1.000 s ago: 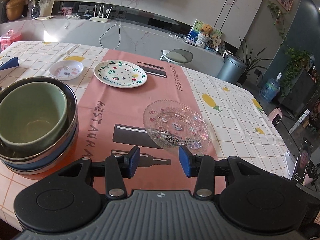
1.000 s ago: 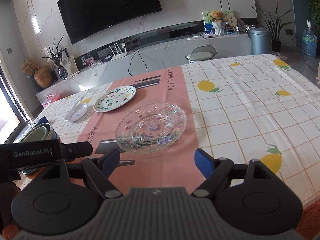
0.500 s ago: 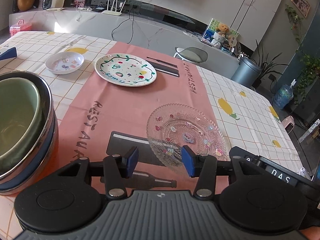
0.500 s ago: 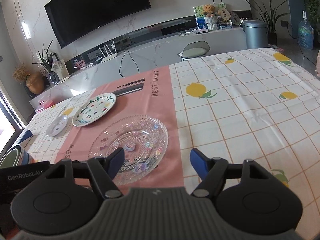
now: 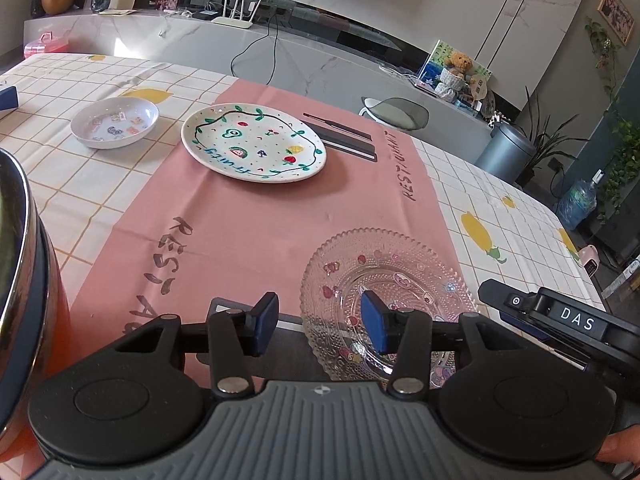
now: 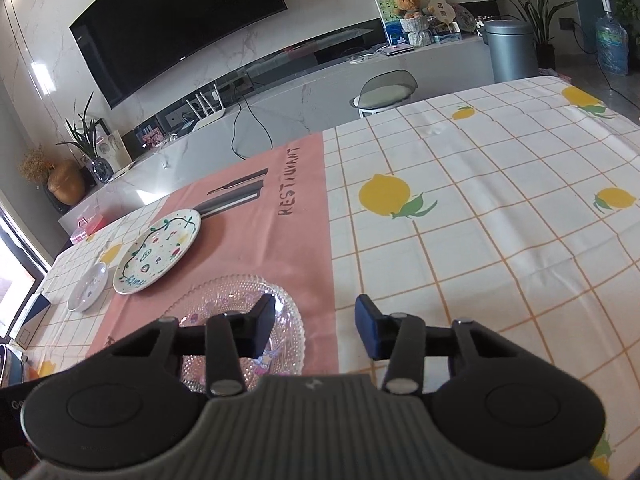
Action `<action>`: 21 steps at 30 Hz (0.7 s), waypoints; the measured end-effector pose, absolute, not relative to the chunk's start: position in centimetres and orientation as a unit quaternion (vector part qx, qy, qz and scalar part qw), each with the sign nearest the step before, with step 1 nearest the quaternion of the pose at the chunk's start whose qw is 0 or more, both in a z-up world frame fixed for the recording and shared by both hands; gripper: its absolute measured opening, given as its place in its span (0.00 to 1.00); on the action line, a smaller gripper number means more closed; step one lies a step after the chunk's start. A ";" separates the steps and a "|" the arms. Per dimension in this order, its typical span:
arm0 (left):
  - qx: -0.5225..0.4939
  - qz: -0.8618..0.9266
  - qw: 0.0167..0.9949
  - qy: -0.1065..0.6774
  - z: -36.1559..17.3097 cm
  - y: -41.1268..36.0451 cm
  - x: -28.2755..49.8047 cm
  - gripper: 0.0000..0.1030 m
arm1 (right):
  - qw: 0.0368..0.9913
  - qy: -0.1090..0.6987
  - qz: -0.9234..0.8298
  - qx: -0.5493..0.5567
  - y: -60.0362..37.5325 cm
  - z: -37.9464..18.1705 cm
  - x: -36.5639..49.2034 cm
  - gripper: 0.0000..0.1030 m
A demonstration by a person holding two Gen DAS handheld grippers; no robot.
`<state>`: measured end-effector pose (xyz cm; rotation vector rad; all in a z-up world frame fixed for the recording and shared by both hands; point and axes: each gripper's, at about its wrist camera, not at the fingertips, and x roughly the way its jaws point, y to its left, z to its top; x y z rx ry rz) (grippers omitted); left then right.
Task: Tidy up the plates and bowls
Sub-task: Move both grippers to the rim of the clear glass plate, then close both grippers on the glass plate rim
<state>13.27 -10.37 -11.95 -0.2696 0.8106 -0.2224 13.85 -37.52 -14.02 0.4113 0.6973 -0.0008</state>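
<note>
Glass plate (image 5: 384,276) lies on the pink runner (image 5: 248,220), near the table's front edge. Left gripper (image 5: 318,326) straddles its left rim, jaws released. Right gripper (image 6: 314,330) straddles its right rim; jaws have just been closing, not yet gripping.

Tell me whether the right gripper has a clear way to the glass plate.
Probably yes: the right gripper is open beside the glass plate, whose right rim lies bare between its fingers.
</note>
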 end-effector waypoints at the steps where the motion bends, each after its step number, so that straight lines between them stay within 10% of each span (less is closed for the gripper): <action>1: -0.131 -0.106 0.905 0.392 -12.1 -10.4 13.4 0.52 | 0.919 0.339 0.005 0.202 -37.6 -14.2 14.0 0.41; 21: -0.145 -0.106 0.899 0.399 -12.9 -10.1 14.7 0.24 | 0.903 0.354 0.036 0.240 -38.1 -16.0 14.7 0.19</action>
